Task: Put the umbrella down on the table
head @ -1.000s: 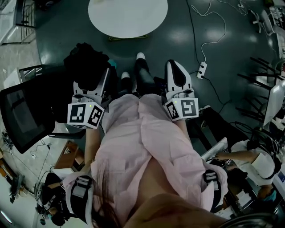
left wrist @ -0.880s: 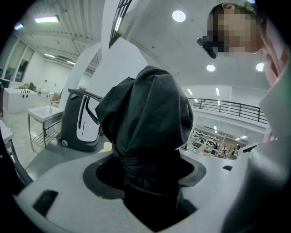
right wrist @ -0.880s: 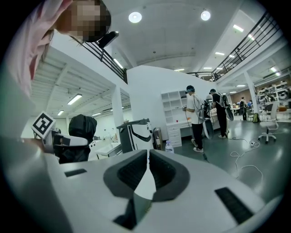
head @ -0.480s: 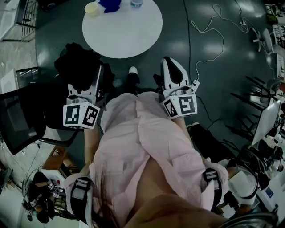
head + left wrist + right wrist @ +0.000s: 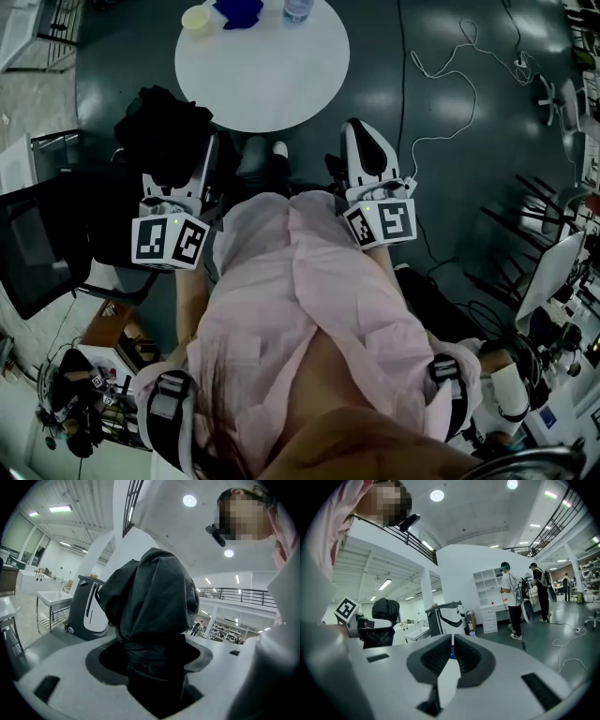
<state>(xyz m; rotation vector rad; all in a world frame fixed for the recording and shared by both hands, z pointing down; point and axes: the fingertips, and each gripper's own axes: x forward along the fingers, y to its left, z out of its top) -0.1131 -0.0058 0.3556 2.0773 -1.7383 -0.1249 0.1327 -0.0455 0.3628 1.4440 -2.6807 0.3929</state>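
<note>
Far left in the head view, a black chair (image 5: 42, 248) stands close beside the person. Next along comes the left gripper (image 5: 204, 161), and it has the umbrella (image 5: 164, 131). This is a black, folded bundle bunched up past the jaws, carried in the air over the dark floor (image 5: 487, 122). It sits just short of the table's near edge and isn't touching it. The left gripper view settles the grip: dark fabric fills the whole gap, and the jaws stand wide and clamp onto the narrower, wrapped lower part of the bundle.

Centre frame is the person's pink shirt (image 5: 281, 300). Straight ahead is the round white table (image 5: 272, 84). Its far edge carries a yellow cup (image 5: 197, 19), something blue (image 5: 239, 9) and a clear bottle (image 5: 297, 9). The near part of the tabletop is bare white.

Moving right, the right gripper (image 5: 364, 141) is held level with its partner, marker cube facing up. Its own view shows the jaws drawn together with only a thin slit between the dark pads, and nothing is caught in them.

Further right, a white cable (image 5: 441, 66) snakes across the floor. Out at the edge of the right gripper view, two people (image 5: 511, 597) stand by white shelving (image 5: 487, 592).
</note>
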